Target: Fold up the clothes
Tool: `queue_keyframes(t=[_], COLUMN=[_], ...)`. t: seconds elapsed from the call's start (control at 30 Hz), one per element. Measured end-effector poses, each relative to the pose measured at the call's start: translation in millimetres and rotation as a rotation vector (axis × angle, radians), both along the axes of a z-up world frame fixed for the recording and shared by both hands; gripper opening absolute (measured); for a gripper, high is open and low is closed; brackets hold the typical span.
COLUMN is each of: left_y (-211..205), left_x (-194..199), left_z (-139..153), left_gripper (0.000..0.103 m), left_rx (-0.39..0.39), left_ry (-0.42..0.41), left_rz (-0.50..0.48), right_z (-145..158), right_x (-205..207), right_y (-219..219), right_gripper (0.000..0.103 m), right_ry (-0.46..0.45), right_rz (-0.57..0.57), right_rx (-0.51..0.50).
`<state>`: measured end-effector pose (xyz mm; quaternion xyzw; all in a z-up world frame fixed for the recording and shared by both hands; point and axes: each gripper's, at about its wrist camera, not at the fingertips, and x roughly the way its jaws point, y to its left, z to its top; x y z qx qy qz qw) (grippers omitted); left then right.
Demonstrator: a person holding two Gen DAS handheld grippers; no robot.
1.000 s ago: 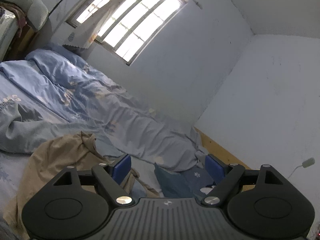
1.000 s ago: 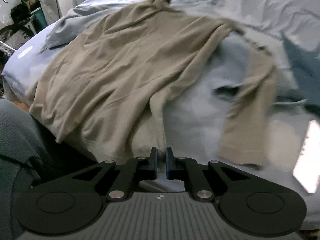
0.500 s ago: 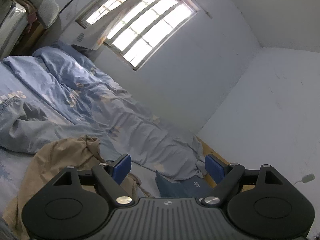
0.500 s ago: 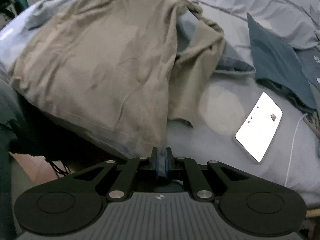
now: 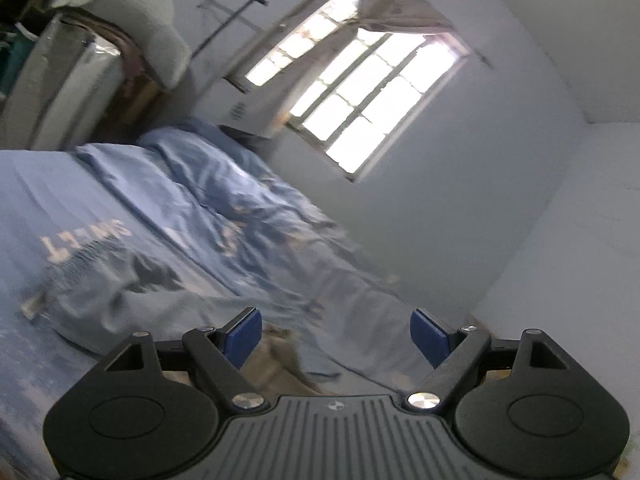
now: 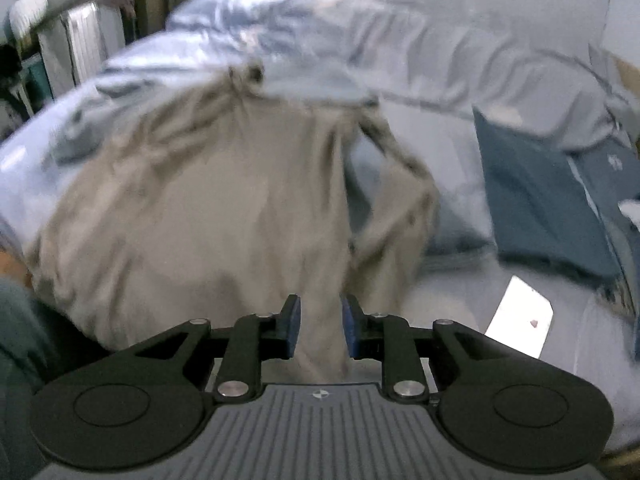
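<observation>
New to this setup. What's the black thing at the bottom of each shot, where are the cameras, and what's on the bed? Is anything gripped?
There is no robot here: a person holds one two-finger tool in each hand, and a fisheye camera on each looks forward along its fingers. The black shape at the bottom of each picture is that tool's own body.

The left wrist view looks across the bed toward the window. The left tool is wide open, with nothing between its blue pads.

The right wrist view looks down at the bed. The right tool has just been opening; its pads stand apart, with beige cloth showing in the gap behind them, apparently not pinched.

On the light blue bedsheet lie a beige long-sleeved shirt spread flat, a dark teal folded cloth and a lit white phone screen.
</observation>
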<state>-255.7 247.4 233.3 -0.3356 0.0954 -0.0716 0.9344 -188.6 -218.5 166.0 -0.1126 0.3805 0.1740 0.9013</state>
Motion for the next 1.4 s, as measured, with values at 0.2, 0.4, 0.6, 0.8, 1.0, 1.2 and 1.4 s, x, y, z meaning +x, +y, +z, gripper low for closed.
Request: queue_keyframes(t=[0.2,0.4,0.6,0.8,1.0,1.2,1.4], left_y=[22,21,11,2,-9,-79,-198], left_x=[49,117,177,216,220,197,164], left_z=[-40,-102,-155,-196,-202,-170,-169], left_gripper=[0.084,0.082,0.074,0.057,0.008,0.003,0.003], left_rx=[0.046,0.124,0.238,0.307,0.318,0.385,0.495], left_ry=[0.133,0.295,0.4,0.5,0.472,0.287,0.204], left_rz=[0.065,0.031,-0.011,-0.009,-0.045,-0.205,-0.524], right_z=[16,4,-21,-42,-73,-71,-60], right_x=[32,91,145,191,201,209,206], right_y=[39,82,115,119,99,72,42], right_gripper=[0.025,0.03,0.03,0.03,0.031,0.031,0.032], right_ry=[-0.124,-0.153,-0.132,-0.135,-0.105,-0.126,-0.164], right_rz=[0.061,0.098,0.158,0.136,0.11,0.058,0.004], right_rx=[0.142,0.248,0.312,0.387,0.447,0.466,0.493])
